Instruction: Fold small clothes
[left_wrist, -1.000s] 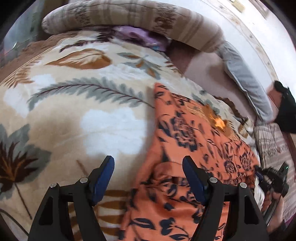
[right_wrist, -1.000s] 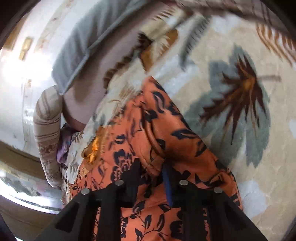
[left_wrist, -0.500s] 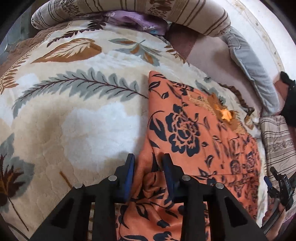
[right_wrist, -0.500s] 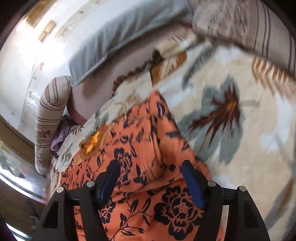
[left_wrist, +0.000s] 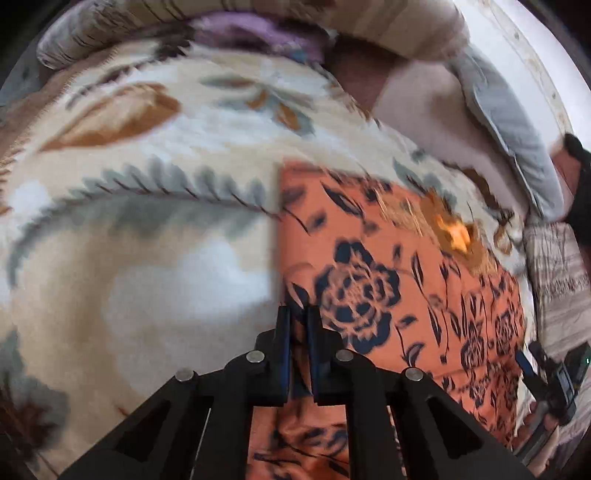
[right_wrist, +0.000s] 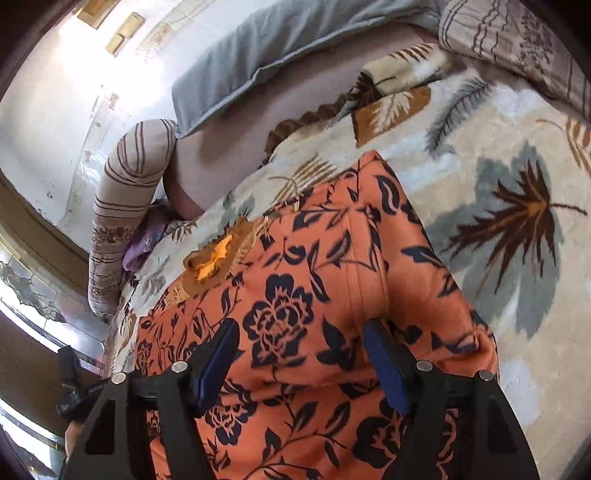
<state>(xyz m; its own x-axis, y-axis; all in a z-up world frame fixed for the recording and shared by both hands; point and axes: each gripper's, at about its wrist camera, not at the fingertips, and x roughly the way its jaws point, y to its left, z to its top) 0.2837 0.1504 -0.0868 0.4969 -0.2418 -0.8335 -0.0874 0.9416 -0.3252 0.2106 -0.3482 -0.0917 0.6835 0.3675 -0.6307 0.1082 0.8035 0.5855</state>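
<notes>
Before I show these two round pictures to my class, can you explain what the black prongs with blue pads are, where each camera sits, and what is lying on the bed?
No robot here: a person holds a hand-held pair of tongs in each hand, with a fisheye camera on each looking along its fingers. In the left-hand picture, the left tongs have just closed and pinch the edge of the orange cloth with dark blue flowers. In the right-hand picture, the right tongs have just opened and stand wide over that cloth, gripping nothing. The cloth lies on a cream blanket with leaf prints, beside a grey pillow.

No readable text, label, brand, number or sign shows in either wrist view.
</notes>
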